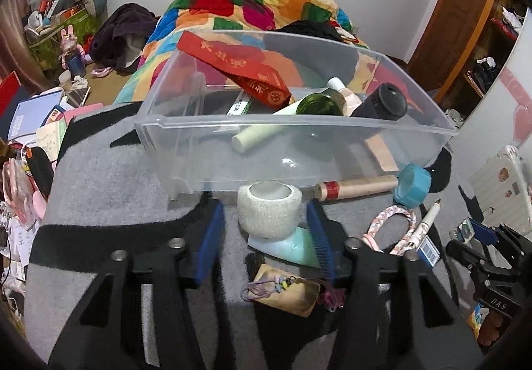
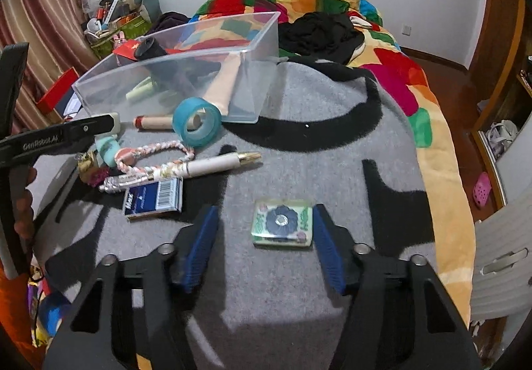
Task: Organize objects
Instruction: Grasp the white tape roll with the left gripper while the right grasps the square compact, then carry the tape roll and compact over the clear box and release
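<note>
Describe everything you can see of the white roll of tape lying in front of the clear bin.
The white tape roll is a thick, squat ring with a rough, gauzy-looking surface and a wide hollow core. It lies on its flat side on the grey blanket, partly atop a pale green object, just before the clear plastic bin. It sits between the left tongs' blue pads, ungripped.

Teal tape roll (image 2: 197, 121) — grey-and-black blanket (image 2: 299, 170).

Clear glossy plastic bin (image 1: 212, 124) is resting on fuzzy grey felt blanket (image 1: 116, 177); beside the bin, rough white gauze-like roll (image 1: 269, 210) is sitting matt.
</note>
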Tool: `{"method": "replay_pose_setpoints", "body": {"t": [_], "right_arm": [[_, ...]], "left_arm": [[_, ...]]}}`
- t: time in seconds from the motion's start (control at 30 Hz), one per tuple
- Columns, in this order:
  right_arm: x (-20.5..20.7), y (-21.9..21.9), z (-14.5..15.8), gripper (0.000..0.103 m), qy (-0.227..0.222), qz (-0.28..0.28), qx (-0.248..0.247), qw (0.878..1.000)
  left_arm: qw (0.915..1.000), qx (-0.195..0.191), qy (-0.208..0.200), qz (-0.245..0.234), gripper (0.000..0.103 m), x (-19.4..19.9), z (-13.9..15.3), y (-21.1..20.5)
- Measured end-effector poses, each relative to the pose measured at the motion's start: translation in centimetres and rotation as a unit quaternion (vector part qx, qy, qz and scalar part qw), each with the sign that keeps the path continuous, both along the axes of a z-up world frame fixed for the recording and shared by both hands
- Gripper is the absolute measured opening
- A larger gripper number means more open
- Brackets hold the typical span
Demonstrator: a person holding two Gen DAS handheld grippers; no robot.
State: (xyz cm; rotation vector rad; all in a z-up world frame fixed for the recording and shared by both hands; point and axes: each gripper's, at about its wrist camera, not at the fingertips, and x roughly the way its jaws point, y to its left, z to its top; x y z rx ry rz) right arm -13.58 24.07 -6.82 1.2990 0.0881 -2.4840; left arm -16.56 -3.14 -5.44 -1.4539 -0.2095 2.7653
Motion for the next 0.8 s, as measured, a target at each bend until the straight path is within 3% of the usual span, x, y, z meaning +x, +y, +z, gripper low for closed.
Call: {"method": "replay_pose_setpoints", "body": {"t": [0.13,0.47,0.8], "right_arm": [[0.1,0.4,0.1,0.031,0.002,-0.006,-0.002,1.000],[0.4,0.1,1.2,0.031,0.014,0.001,-0.016,1.000],[0.1,-1.4,4.7,0.031,0.052,0.014,-0.036,0.998]], "left_arm": [[0.9999,0.010,-0.005,0.002,0.038,-0.1,-0.2,-0.4],[0.9996,0.017,0.022,0.007,0.038,1.8,0.6,-0.8],[0.9983,0.023,0.052,0.008,0.038,3.6,2.8,-1.2]]}}
